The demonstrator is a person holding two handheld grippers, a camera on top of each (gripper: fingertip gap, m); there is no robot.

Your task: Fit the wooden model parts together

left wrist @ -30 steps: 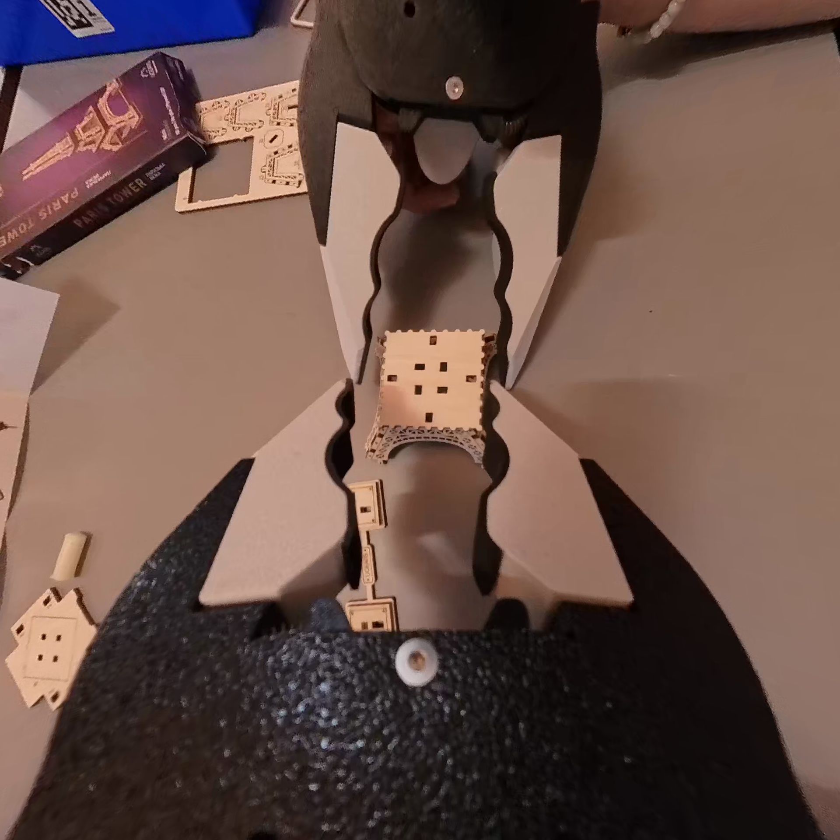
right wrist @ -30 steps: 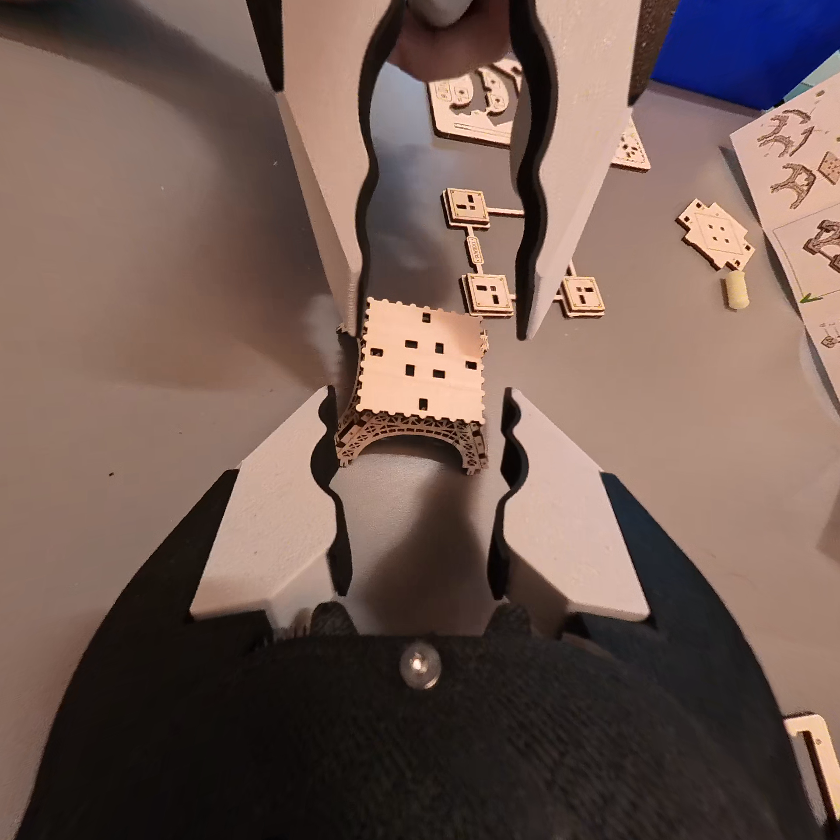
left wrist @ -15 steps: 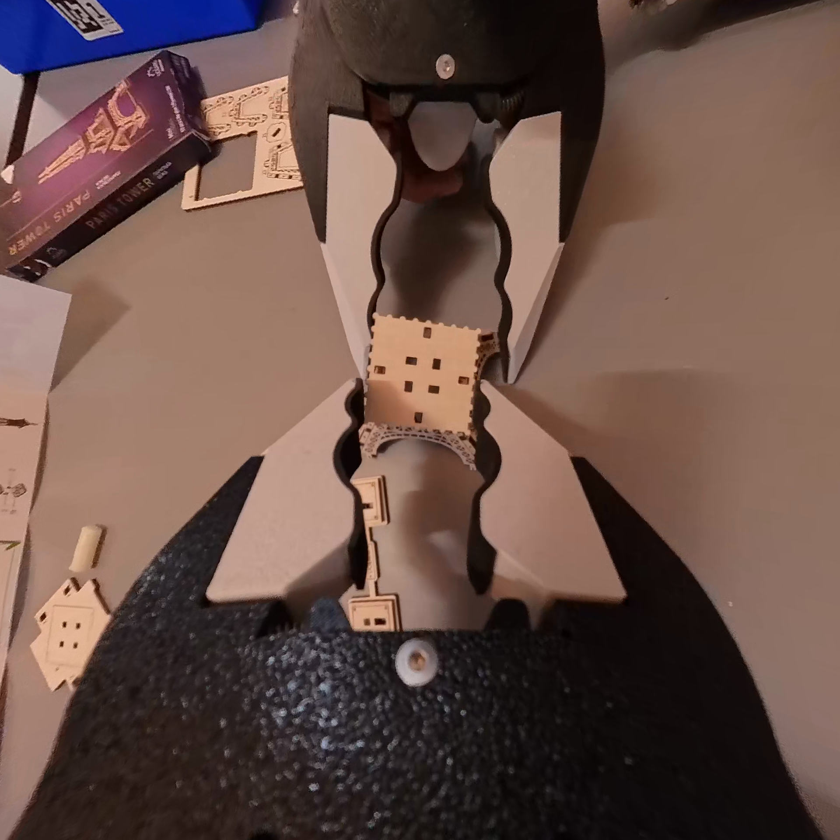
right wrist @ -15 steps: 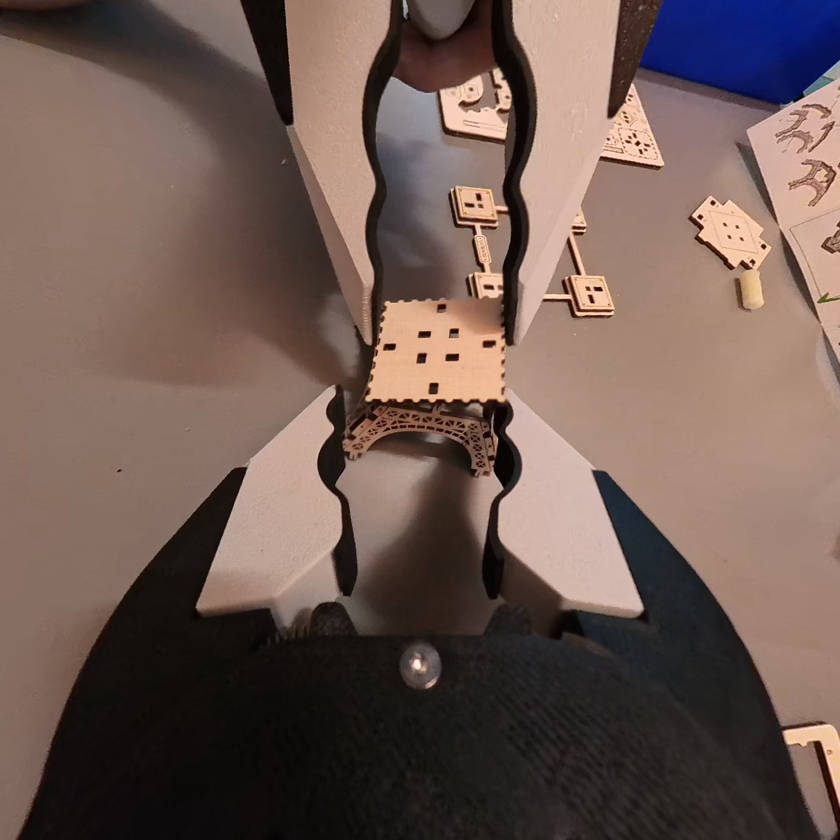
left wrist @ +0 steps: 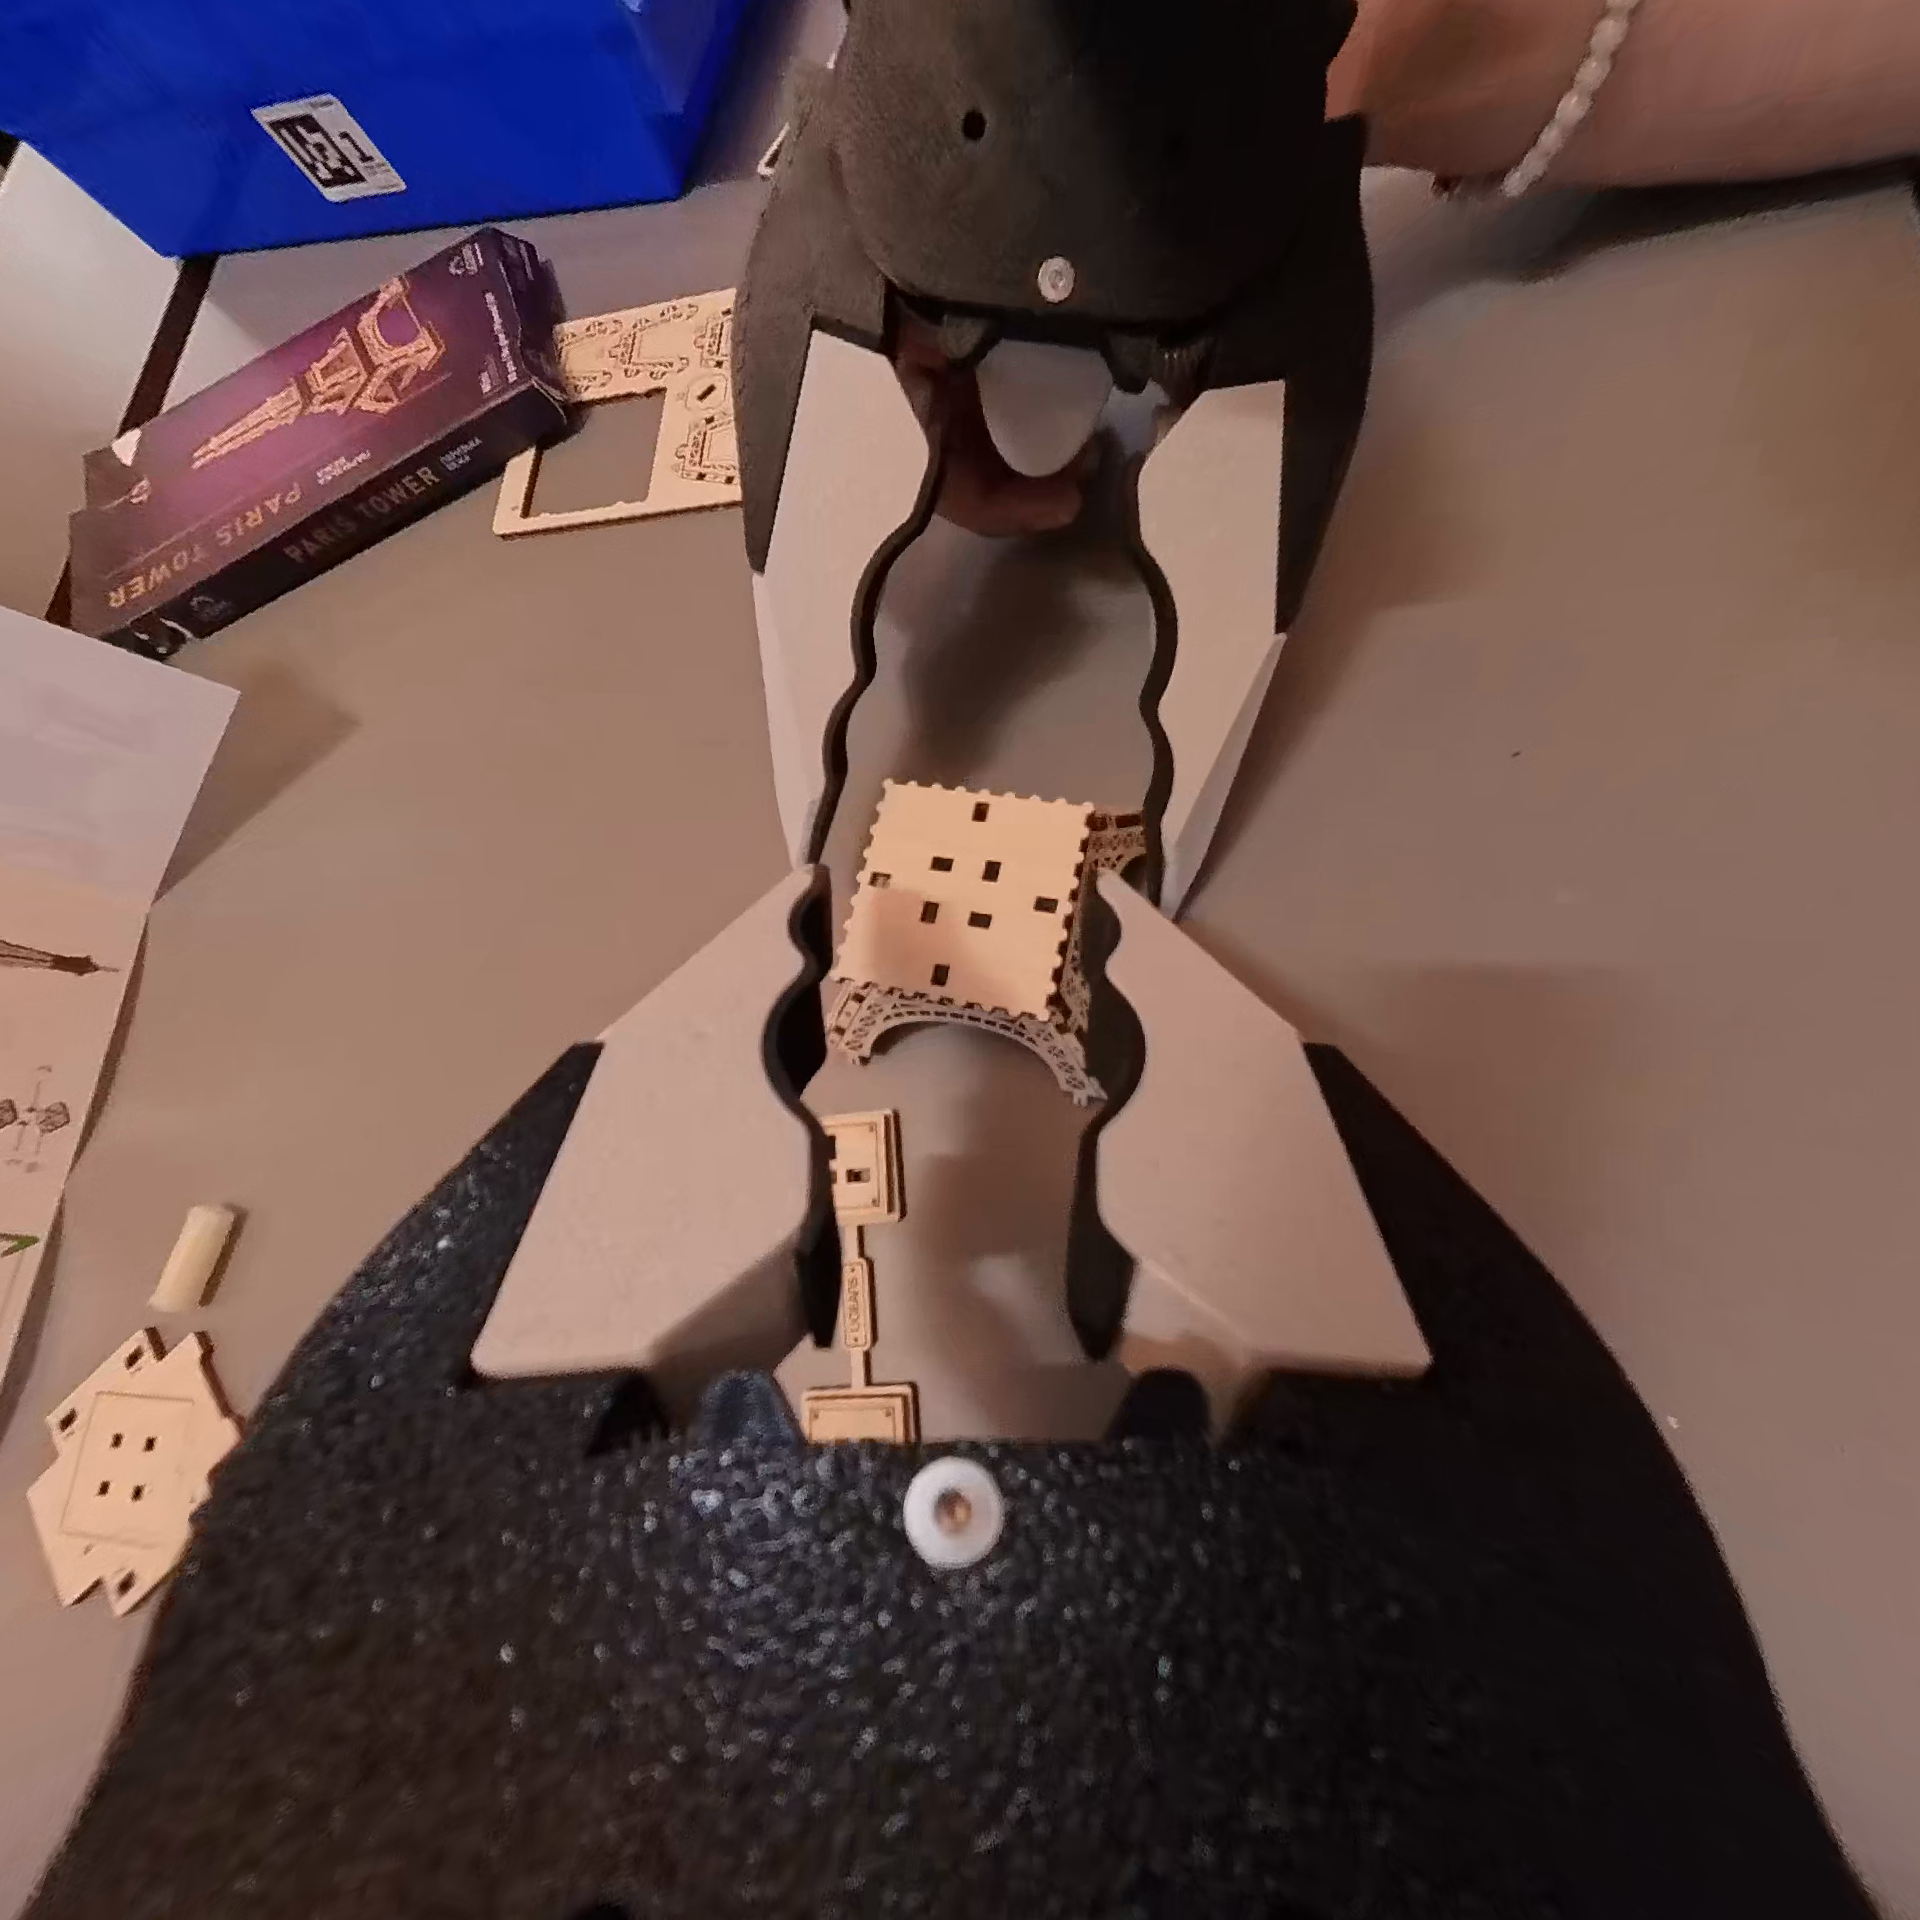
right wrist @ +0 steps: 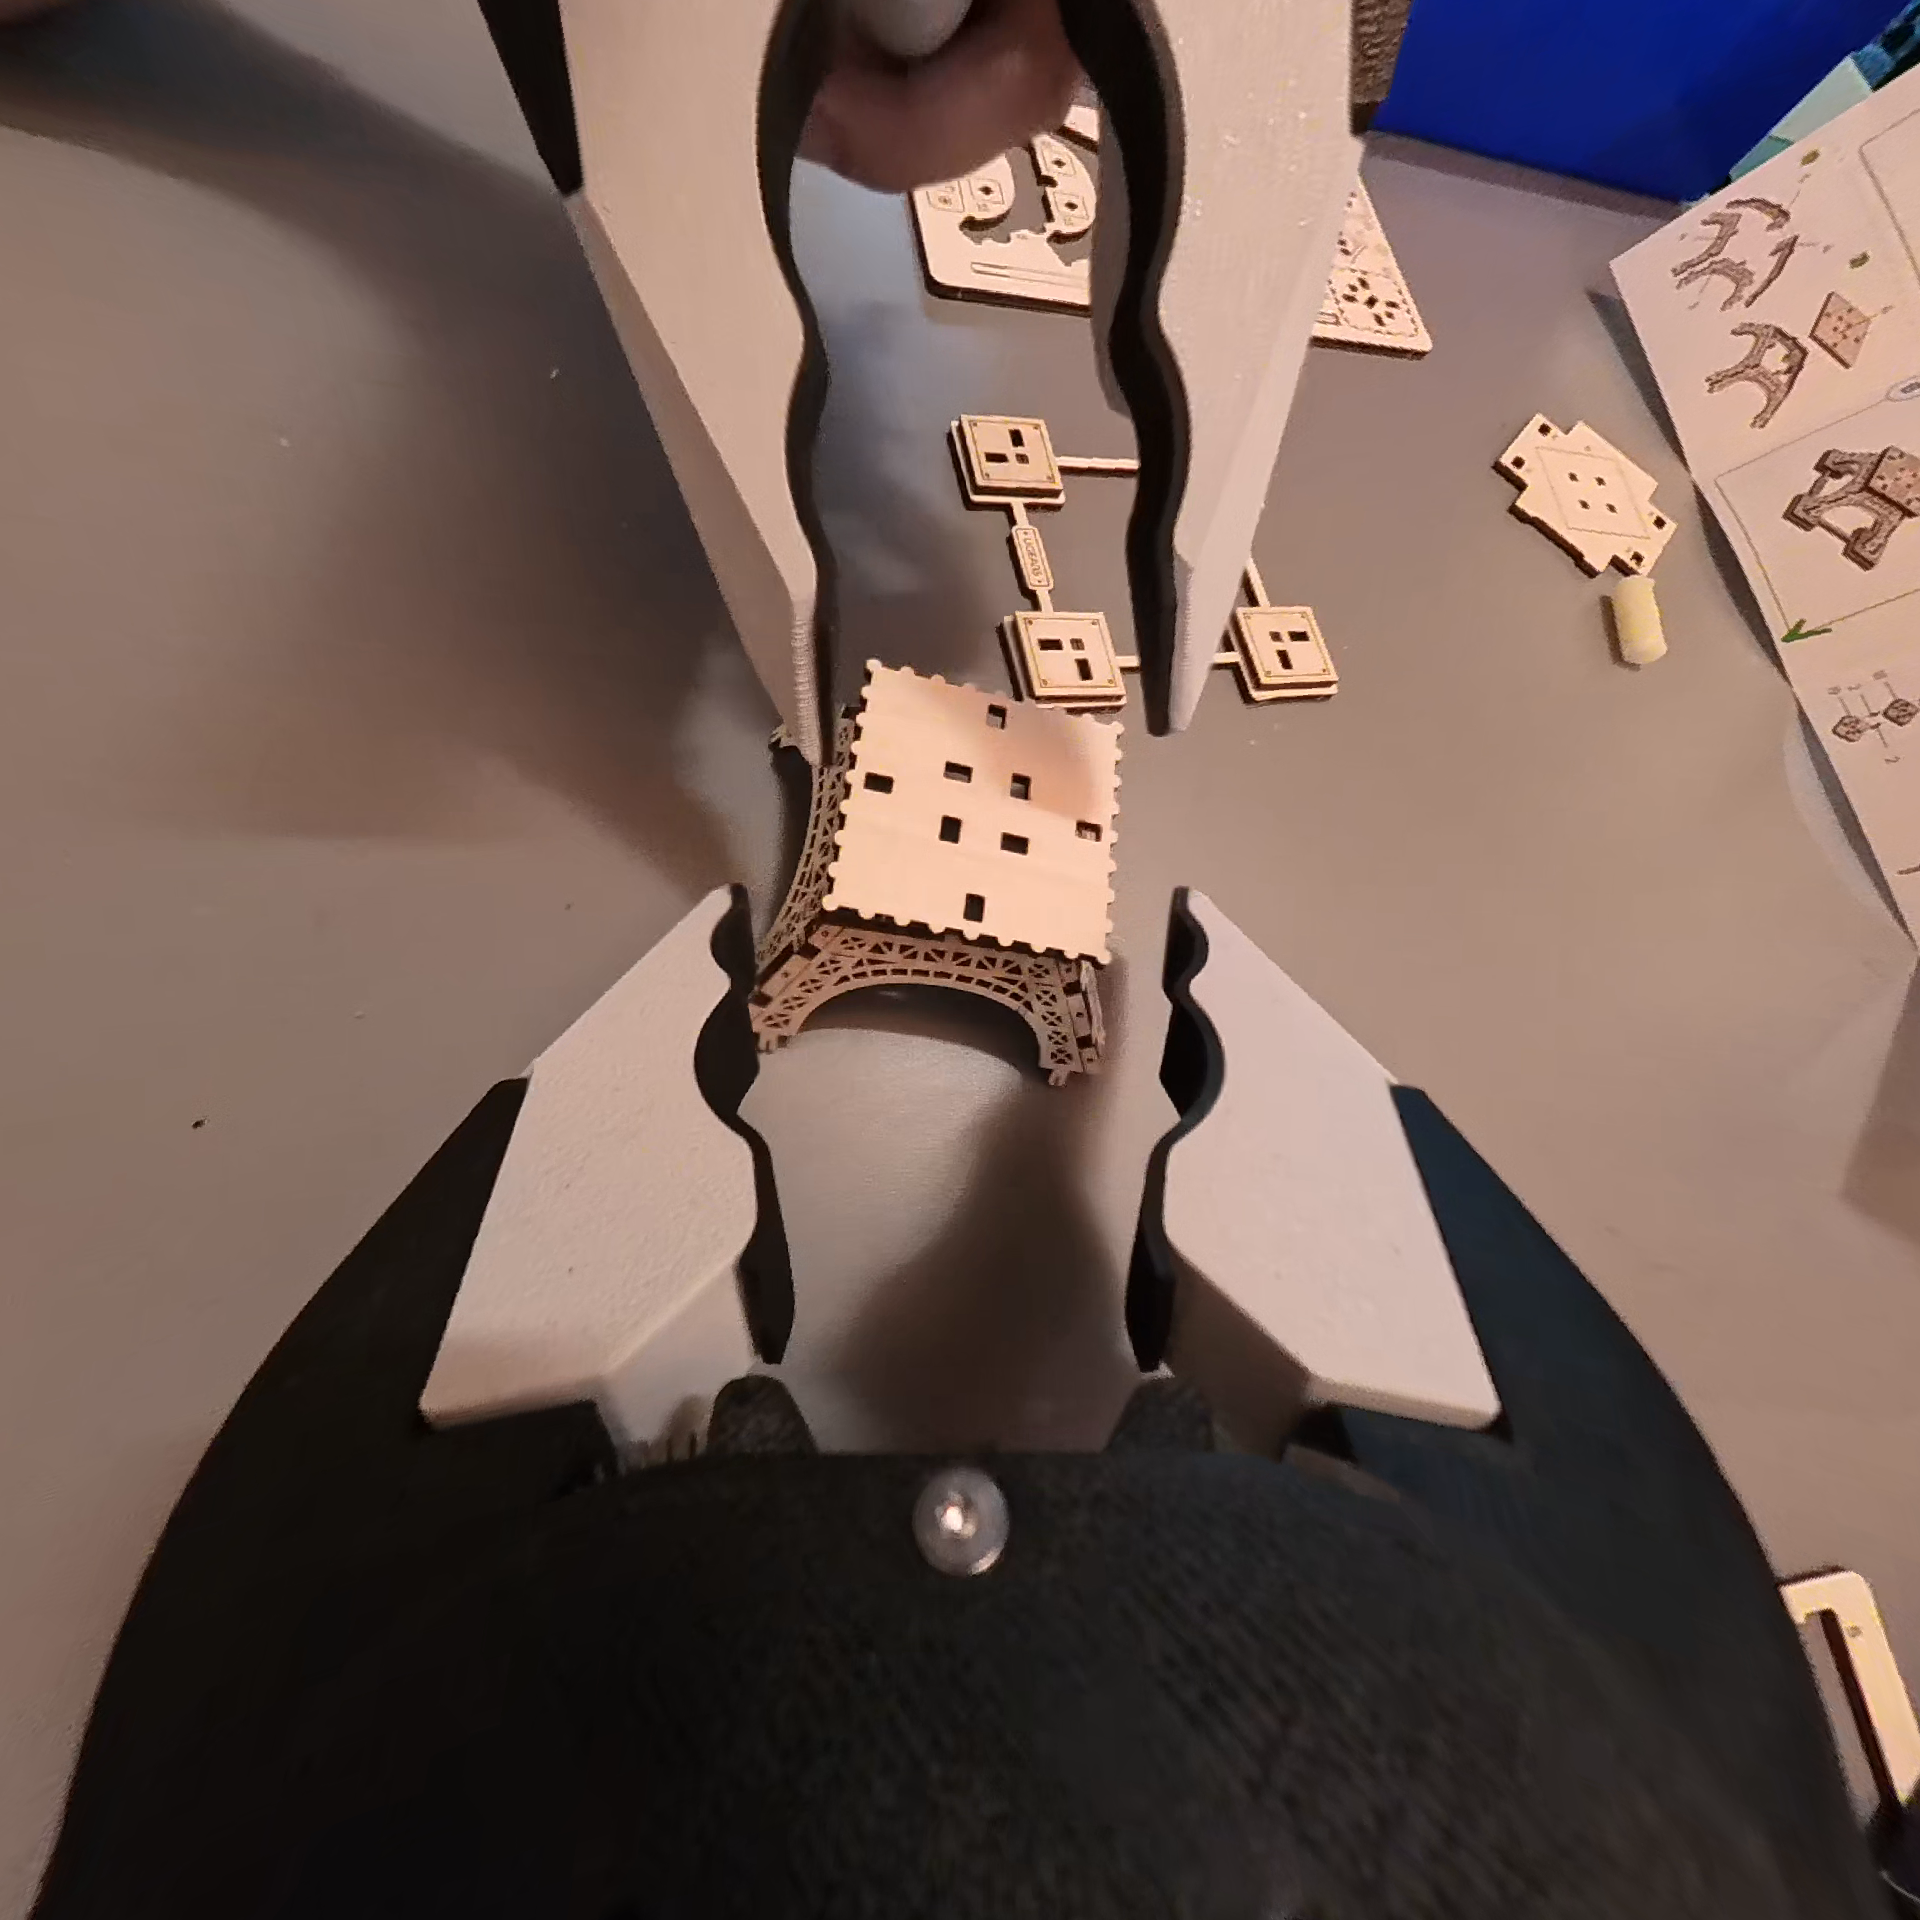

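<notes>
The wooden tower base [left wrist: 966, 914], a square slotted platform on lattice arch legs, stands on the grey table [left wrist: 1558, 831]. It also shows in the right wrist view [right wrist: 982, 831]. My left gripper [left wrist: 964, 888] is open around one side of it, its right finger close against the platform. My right gripper [right wrist: 956, 904] is open around the opposite side, with a gap on its right. Each gripper shows facing in the other's view: the right gripper [left wrist: 992, 873], and the left gripper [right wrist: 992, 717], one finger of which touches the base's corner.
A strip of small square parts [right wrist: 1039, 551] lies just behind the base. A cross-shaped flat part [right wrist: 1584, 494], a small cream cylinder [right wrist: 1636, 618] and the instruction sheet [right wrist: 1818, 364] lie to one side. A purple box [left wrist: 312, 447], a punched wooden sheet [left wrist: 623, 416] and a blue box [left wrist: 364, 94] stand farther off. The small cream cylinder [right wrist: 1636, 618] is about 20 cm from both grippers' fingertips. The left camera catches it too, in the left wrist view [left wrist: 194, 1256].
Half a second ago both grippers pinched the base's platform. Now both have opened wider and the base sits slightly turned between them.
</notes>
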